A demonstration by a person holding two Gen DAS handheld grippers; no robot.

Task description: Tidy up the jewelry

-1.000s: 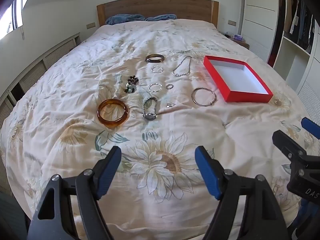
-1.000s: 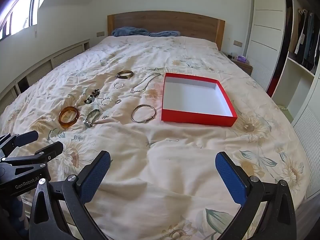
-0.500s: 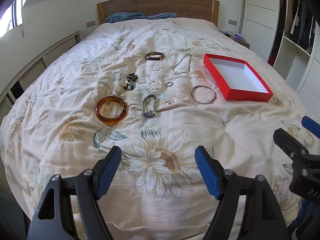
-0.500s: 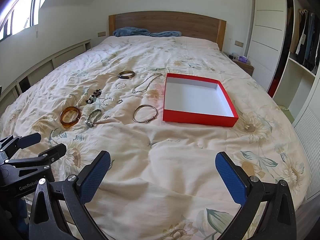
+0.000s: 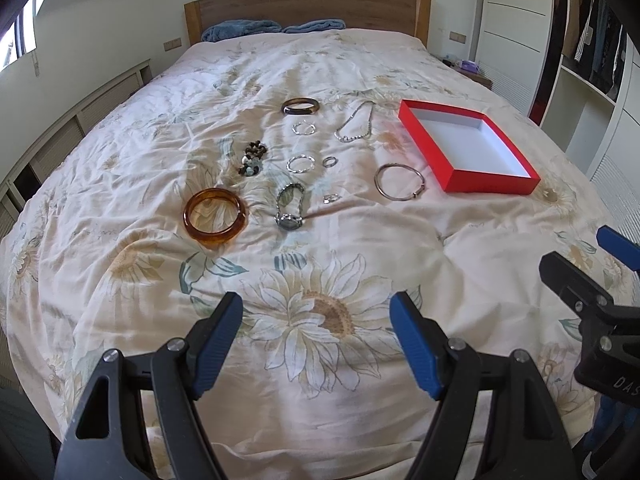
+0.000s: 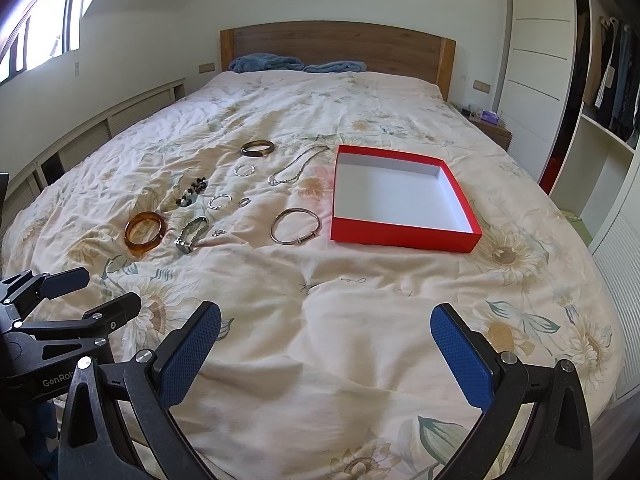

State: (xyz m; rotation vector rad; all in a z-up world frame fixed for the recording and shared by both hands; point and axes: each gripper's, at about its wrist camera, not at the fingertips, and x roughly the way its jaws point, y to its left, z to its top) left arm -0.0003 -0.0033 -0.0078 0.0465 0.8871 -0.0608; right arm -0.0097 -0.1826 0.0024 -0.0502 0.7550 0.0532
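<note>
A bedroom bed [image 5: 120, 280] with a sunflower quilt is serving as the work surface. Nearest, the left gripper [image 5: 316, 334] and right gripper [image 6: 326, 342] are hovering above the quilt's foot, both spread wide and carrying nothing, seemingly readying for a first pick. Beyond them the jewelry is lying scattered: an amber bangle [image 5: 215, 217], a watch [image 5: 289, 207], a silver bangle [image 6: 295, 226] just beside the red box [image 6: 404, 237], which is sitting empty, likely waiting to collect everything. Farther off, a necklace [image 5: 356, 124] and dark bangle [image 5: 301, 105] are lying toward the headboard [image 6: 340, 46].

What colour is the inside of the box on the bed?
White inside the red box, clearest in the right wrist view.
</note>
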